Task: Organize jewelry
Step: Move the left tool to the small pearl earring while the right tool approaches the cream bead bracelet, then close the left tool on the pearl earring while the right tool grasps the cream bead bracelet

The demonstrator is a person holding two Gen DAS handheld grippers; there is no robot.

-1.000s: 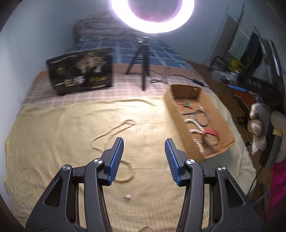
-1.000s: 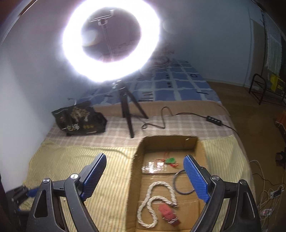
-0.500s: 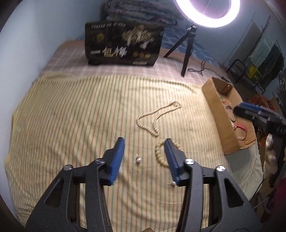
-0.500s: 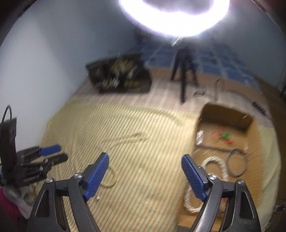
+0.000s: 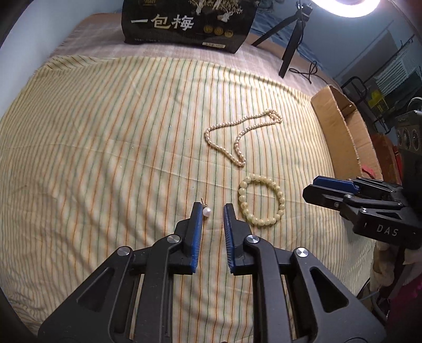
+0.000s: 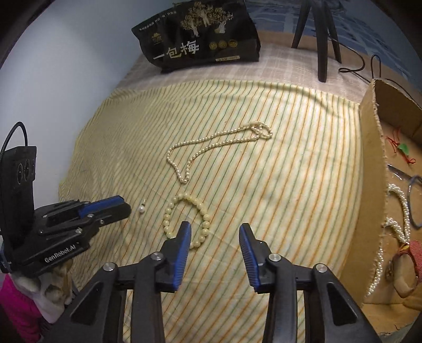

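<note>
Left tool has closed in — jaws flank white pearl earring.

- A bedroom in a home: the working surface is a bed spread with a yellow striped sheet over a checked blanket.
- A blue patterned quilt lies at the far end of the bed, against a pale blue wall.
- A ring light on a small black tripod stands on the bed, its cable trailing across the blanket.
- A black snack bag with Chinese lettering and an open cardboard box sit on the bed.
- A metal rack stands on the floor beside the bed.
</note>
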